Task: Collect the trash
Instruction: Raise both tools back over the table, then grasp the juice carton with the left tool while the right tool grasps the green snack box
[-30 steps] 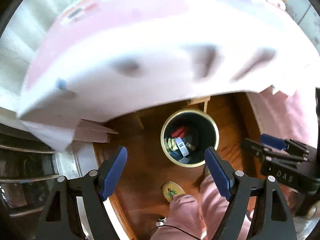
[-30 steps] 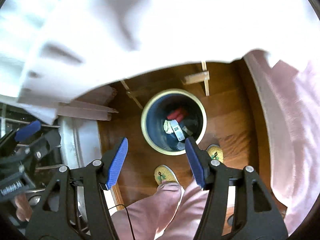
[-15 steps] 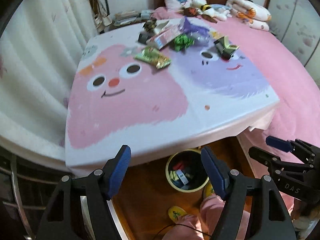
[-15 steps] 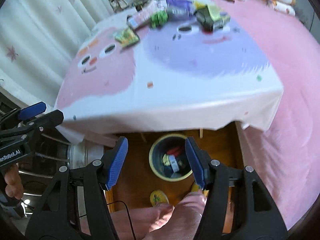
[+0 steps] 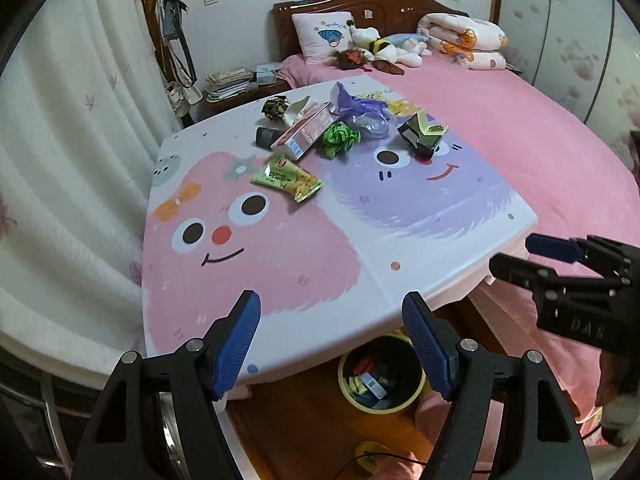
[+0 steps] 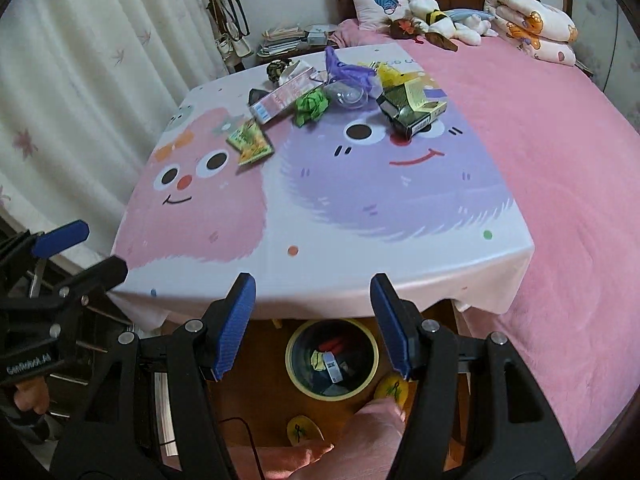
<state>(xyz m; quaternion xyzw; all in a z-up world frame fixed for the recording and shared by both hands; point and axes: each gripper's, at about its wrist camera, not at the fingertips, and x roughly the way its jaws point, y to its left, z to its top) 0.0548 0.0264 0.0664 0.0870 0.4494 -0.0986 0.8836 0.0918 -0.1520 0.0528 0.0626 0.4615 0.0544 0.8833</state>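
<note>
Tools (image 5: 332, 340) (image 6: 312, 320): 2, both empty, agape

At twelve o'clock we see a bed (image 5: 500, 128) in a pink cover, with a white pillow (image 5: 322, 36), stuffed toys (image 5: 384, 50) and a rolled quilt (image 5: 464, 40) against the wooden headboard (image 5: 384, 0); at nine o'clock, white curtains (image 5: 68, 152).

I see the table (image 5: 280, 264) filling the middle of the frame, with the trash pile (image 5: 344, 128) on its far part, toward the upper centre. The bin (image 5: 380, 376) sits on the floor below the table's near edge, lower centre. The bed (image 5: 520, 128) lies right of the table, the curtain (image 5: 72, 152) left.
</note>
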